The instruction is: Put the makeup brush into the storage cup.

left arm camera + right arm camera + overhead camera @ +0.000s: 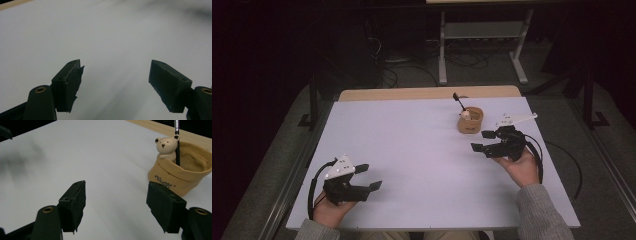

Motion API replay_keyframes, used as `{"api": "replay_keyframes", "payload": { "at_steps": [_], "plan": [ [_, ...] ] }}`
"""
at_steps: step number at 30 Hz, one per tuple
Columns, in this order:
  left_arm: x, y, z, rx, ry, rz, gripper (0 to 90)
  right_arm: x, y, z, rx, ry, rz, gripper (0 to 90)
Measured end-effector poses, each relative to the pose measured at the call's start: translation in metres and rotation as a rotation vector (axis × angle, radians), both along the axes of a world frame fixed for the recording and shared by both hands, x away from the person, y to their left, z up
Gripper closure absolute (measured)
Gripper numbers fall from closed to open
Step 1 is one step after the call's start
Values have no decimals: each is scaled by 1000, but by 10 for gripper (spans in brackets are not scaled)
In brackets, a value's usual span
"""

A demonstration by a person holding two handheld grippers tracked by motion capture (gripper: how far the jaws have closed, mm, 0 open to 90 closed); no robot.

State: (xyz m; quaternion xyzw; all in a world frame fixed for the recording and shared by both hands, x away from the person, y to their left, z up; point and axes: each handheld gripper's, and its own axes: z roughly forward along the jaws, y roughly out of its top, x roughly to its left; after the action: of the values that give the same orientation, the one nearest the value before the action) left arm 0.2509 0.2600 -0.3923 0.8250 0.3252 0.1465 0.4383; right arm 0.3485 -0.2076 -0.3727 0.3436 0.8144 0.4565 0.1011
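On the white worktop (412,165), a small tan pot (181,176) holding a thin brush (177,142), likely light, rigid and breakable, stands just beside the right gripper (116,206), fingers wide and empty, best gripped across its wall.

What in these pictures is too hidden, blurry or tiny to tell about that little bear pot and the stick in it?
- Thin black tool in the bear pot: right gripper view, its top cut off by the upper edge; its lower end hidden inside the pot.
- Tool's head: high view, too small to identify.
- Lettering on the pot: partly covered by a jaw of the right gripper.
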Motion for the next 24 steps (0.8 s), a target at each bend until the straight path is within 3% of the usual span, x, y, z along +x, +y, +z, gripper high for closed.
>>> {"api": "replay_keyframes", "payload": {
  "at_steps": [24],
  "plan": [
    [1, -1, 0, 7, 4, -4, 254, -25, -3, -10, 3, 11, 16, 298]
  ]
}}
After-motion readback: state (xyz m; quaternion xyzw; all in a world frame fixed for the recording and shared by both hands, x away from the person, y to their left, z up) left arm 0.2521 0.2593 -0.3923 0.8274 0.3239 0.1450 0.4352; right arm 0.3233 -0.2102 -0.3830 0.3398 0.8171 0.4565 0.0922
